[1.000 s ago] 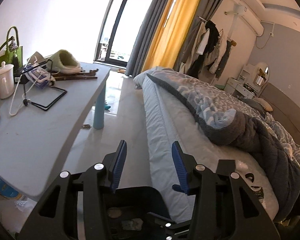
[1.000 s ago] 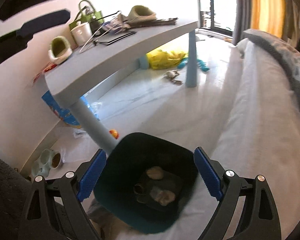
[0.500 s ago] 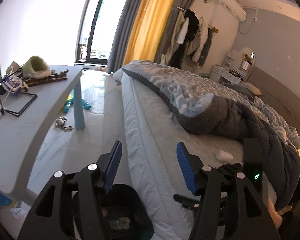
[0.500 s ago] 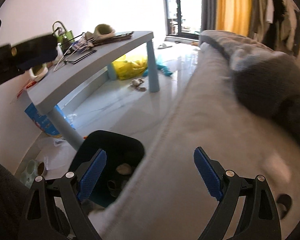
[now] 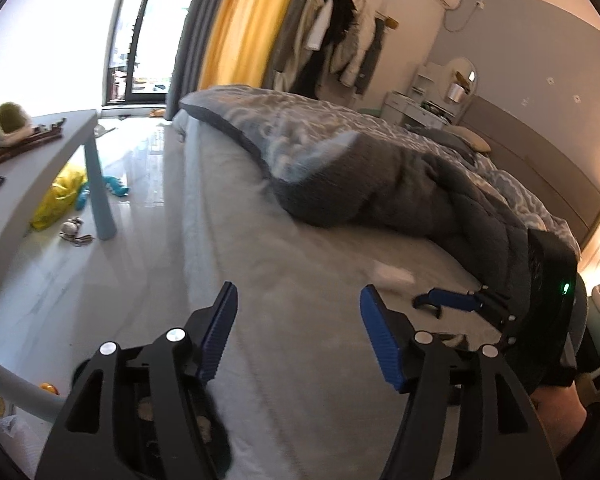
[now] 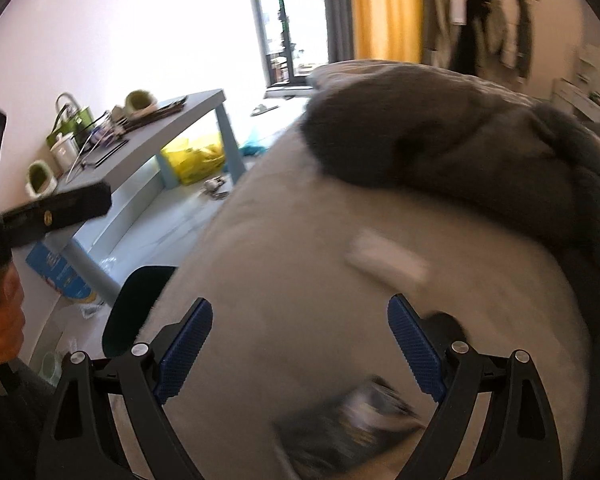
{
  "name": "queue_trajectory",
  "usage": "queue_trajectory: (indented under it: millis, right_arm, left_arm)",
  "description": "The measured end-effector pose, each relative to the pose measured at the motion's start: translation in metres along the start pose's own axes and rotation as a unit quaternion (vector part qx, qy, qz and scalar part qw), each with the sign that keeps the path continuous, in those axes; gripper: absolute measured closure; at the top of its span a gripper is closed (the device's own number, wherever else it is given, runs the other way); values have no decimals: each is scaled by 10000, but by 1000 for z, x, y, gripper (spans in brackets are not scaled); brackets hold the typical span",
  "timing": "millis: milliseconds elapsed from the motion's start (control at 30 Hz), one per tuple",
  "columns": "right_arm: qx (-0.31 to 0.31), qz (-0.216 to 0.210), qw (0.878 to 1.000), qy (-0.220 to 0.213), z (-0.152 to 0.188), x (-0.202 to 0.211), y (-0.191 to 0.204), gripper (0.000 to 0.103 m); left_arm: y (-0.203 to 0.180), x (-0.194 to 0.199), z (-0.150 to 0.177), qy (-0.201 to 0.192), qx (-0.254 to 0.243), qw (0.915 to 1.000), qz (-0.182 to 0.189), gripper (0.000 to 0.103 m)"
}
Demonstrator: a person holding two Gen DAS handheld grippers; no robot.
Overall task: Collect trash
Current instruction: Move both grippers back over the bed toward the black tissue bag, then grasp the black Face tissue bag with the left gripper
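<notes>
A white crumpled tissue lies on the grey bed sheet, just beyond and right of my left gripper, whose jaws are opening with nothing between them. In the right wrist view the tissue is blurred, a little ahead of my right gripper, which is open and empty. A dark, blurred wrapper lies on the sheet below the right gripper. The dark trash bin stands on the floor beside the bed; its rim shows behind the left gripper.
A rumpled grey duvet covers the far part of the bed. A light blue table with clutter stands left. A yellow bag and small items lie on the floor under it. A hand shows at the left edge.
Both views have swung from the bin and floor to over the bed. The tissue and wrapper have come into view. The left jaws stand wider than before.
</notes>
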State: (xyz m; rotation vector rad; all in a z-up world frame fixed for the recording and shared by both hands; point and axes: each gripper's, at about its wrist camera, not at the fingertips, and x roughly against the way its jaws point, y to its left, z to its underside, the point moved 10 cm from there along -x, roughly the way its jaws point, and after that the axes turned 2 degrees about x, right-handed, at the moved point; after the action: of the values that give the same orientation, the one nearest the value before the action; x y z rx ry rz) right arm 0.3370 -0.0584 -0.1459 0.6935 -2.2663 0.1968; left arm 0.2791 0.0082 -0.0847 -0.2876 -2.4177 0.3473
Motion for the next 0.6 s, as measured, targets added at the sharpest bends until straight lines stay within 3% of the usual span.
queue_trajectory:
  millis: [333,600]
  right_arm:
    - [-495,381,9980,0,42,33,-64,13]
    - [-869,591,9944,-72,67,58,-105,13]
  left_arm:
    - [-61,-34,38,465,-366,9976,353,30]
    - [-89,-54,58,687,-439,9955,485,30]
